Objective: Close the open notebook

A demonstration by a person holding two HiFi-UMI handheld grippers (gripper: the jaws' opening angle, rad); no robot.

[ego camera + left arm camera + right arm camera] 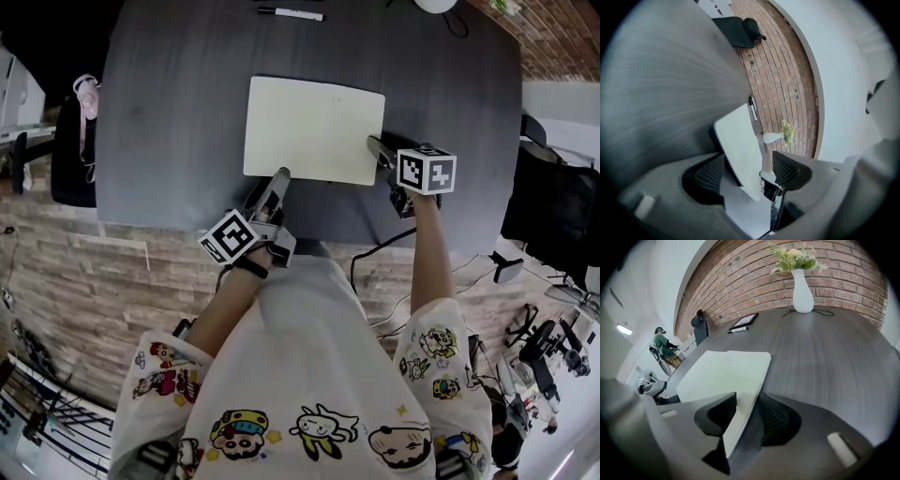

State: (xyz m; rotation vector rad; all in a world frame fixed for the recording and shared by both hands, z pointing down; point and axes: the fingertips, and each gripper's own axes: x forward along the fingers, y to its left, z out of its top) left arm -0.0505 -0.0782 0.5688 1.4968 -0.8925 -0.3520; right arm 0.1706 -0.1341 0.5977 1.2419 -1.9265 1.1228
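Note:
A cream notebook (314, 129) lies on the dark table (169, 112) as one plain rectangle, and no fold shows. My left gripper (279, 178) is at its near left corner, rolled onto its side. In the left gripper view the notebook (740, 145) runs edge-on between the jaws of that gripper (749, 171), which stand wide apart and open. My right gripper (375, 148) is at the notebook's right edge. In the right gripper view the notebook (724, 373) has its thin near corner in the gap of that gripper (747, 416), also open.
A marker pen (291, 13) lies at the table's far edge beside a dark flat tablet (744, 320). A white vase (803, 291) with greenery stands at the far right by a brick wall. Chairs (75, 150) flank the table. A cable (375, 248) hangs off the near edge.

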